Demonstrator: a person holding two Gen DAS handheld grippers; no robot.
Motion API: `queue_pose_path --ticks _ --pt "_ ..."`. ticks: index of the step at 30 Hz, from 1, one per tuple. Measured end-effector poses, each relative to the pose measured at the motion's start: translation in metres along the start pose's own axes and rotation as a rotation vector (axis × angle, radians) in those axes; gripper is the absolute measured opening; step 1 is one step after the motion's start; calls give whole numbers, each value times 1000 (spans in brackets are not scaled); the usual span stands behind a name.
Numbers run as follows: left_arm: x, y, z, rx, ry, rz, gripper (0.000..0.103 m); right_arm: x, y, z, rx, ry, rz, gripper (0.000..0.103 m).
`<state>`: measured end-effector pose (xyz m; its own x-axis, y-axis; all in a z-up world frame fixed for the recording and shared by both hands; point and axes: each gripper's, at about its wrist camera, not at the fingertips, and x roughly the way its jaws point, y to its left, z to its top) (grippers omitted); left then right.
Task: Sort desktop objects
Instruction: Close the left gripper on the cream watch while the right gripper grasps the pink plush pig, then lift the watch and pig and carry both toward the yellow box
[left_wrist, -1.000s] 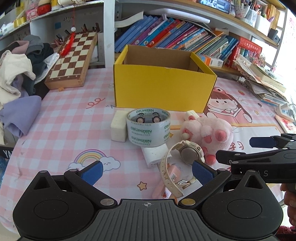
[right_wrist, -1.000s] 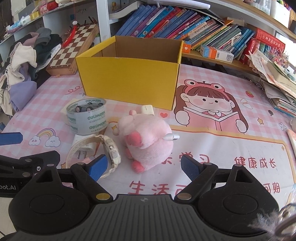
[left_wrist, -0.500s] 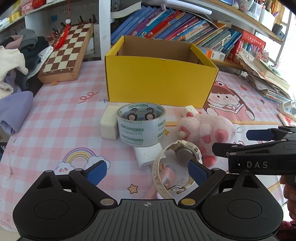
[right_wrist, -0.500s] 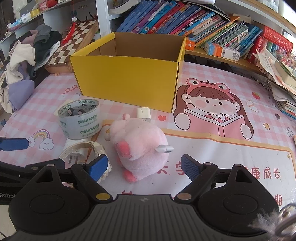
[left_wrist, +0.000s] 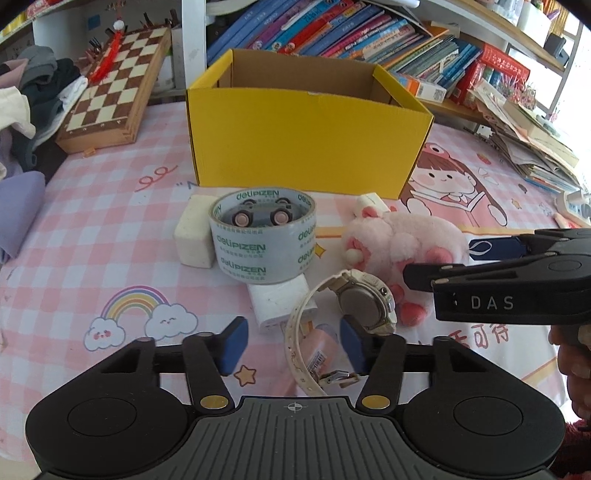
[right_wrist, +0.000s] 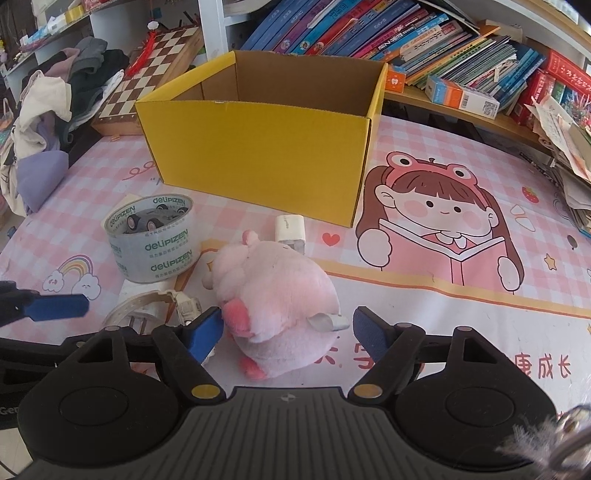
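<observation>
My left hand-held gripper (left_wrist: 291, 345) hangs low over the near edge of the worktop (left_wrist: 92, 229), which is covered by a pink checked cloth with cartoon prints, and its blue-padded jaws stand wide apart. Between them lies the cream plastic wristwatch (left_wrist: 360, 301), its strap looping toward me; the right pad sits just beside the watch case, though I cannot tell if it touches. Under the watch lies a white rectangular plug adapter (left_wrist: 279, 301), and just behind that stands the grey roll of packing tape printed with green letters (left_wrist: 263, 236), with a small grey toy car with pink wheels (left_wrist: 260, 218) inside its core. A white foam block (left_wrist: 192, 236) stands against the tape's left side.

My right hand-held gripper (right_wrist: 286, 332) is also spread wide, its jaws on either side of the fluffy pink plush toy (right_wrist: 273, 295), which lies on the cloth to the right of the watch. The left pad is close against the toy's near-left side; the right pad is clear of it. A small white charger cube (right_wrist: 290, 230) rests just behind the toy.

Further back stands the open yellow cardboard box (left_wrist: 306, 144), and I see nothing in the part of its inside that shows. A wooden chessboard (left_wrist: 118, 96) leans at the far left beside a heap of clothes (left_wrist: 22, 103)
</observation>
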<state>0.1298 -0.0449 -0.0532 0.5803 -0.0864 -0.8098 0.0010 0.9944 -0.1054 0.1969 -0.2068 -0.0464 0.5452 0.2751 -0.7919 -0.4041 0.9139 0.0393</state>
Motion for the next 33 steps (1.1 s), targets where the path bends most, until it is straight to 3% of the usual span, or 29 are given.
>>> queue_pose_path --ticks 3,9,20,27,33 --pt "3 1 0 -10 11 -3 42 4 -1 2 -4 7 7 77" --pt "10 2 1 -13 31 -9 36 11 0 6 -13 25 22 76" --pt "17 5 3 -27 42 -41 9 16 -4 7 2 41 36 64" --pt "11 6 3 -19 6 -60 7 8 -8 5 37 18 14 61" --pt "1 14 6 -73 -47 -89 6 -2 -8 2 50 -3 -5 60"
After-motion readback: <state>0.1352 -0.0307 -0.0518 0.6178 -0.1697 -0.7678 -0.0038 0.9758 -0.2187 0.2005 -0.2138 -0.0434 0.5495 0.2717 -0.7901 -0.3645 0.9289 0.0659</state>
